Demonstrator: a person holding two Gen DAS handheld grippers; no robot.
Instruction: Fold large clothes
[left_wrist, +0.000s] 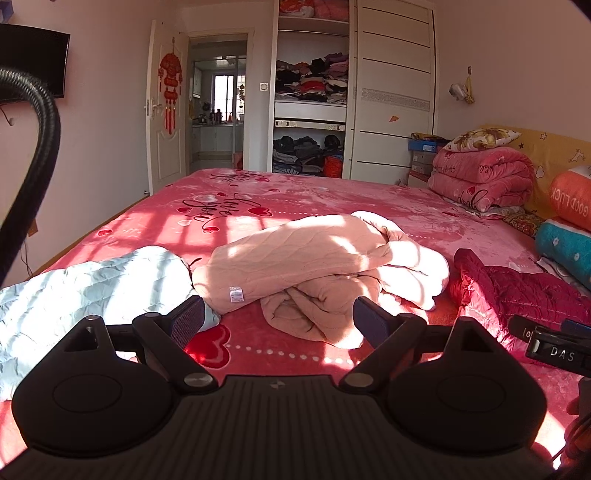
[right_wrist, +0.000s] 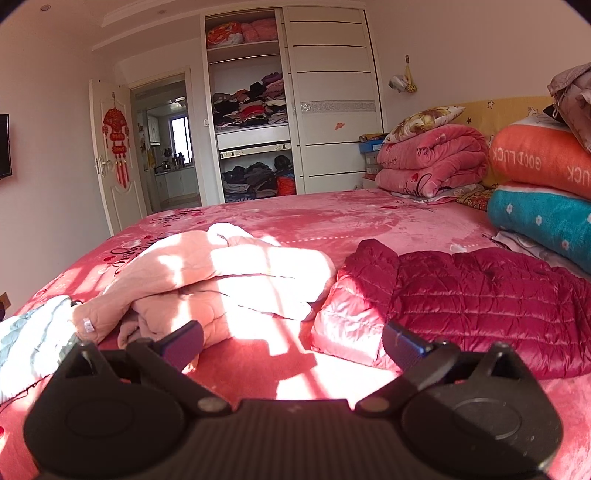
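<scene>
A crumpled pale pink quilted garment (left_wrist: 317, 262) lies in a heap mid-bed; it also shows in the right wrist view (right_wrist: 221, 280). A dark red quilted jacket (right_wrist: 472, 295) lies spread to its right, seen too in the left wrist view (left_wrist: 517, 288). A light blue quilted garment (left_wrist: 85, 291) lies at the left, with its edge in the right wrist view (right_wrist: 29, 339). My left gripper (left_wrist: 282, 321) is open and empty, just short of the pink heap. My right gripper (right_wrist: 291, 345) is open and empty, above bare bedspread between the pink garment and the red jacket.
The bed (left_wrist: 295, 195) has a pink heart-print cover. Folded pink quilts (right_wrist: 432, 166) and orange and teal rolls (right_wrist: 543, 184) stack at the headboard on the right. An open wardrobe (left_wrist: 310, 92) with clothes and a doorway (left_wrist: 218, 107) stand beyond the bed. The right gripper's body (left_wrist: 554, 343) shows at right.
</scene>
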